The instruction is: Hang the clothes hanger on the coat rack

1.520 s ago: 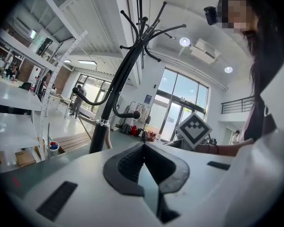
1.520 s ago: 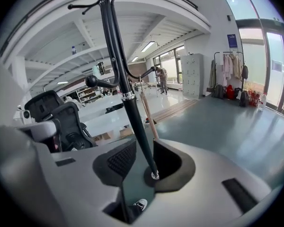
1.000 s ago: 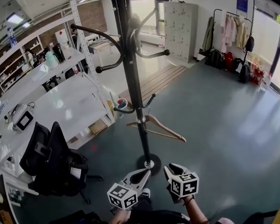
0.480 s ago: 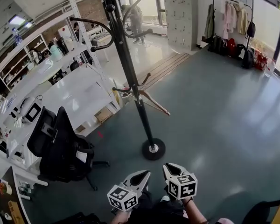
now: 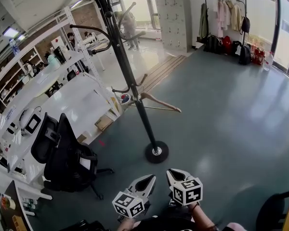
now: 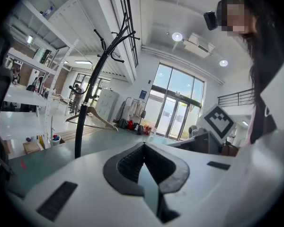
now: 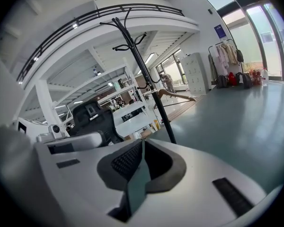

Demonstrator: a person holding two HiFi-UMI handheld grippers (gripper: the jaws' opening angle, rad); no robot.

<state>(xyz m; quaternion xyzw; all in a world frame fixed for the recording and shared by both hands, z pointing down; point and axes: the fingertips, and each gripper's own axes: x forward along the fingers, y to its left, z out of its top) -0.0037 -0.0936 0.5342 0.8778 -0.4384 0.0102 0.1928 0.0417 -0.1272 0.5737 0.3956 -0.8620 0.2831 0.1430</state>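
Note:
A tall black coat rack [image 5: 135,95] stands on a round base [image 5: 156,151] on the grey floor. A wooden clothes hanger [image 5: 159,101] hangs from one of its low hooks, on the pole's right. My left gripper [image 5: 145,181] and right gripper [image 5: 175,173] are held low, close to my body, well short of the base. Both are shut with nothing between the jaws. In the left gripper view my left gripper [image 6: 142,148] points toward the rack [image 6: 87,112] and hanger [image 6: 92,118]. The right gripper view shows my right gripper [image 7: 142,143] below the rack [image 7: 154,93] and hanger [image 7: 175,94].
A black office chair [image 5: 62,153] stands left of the rack beside a white table [image 5: 72,105] and shelving. Grey lockers [image 5: 176,16] and a clothes rail [image 5: 224,13] line the far wall. A person [image 5: 130,28] stands far off.
The rack and hanger now sit farther from me and higher in the head view. The hanger stays on its hook. Both grippers remain shut and low.

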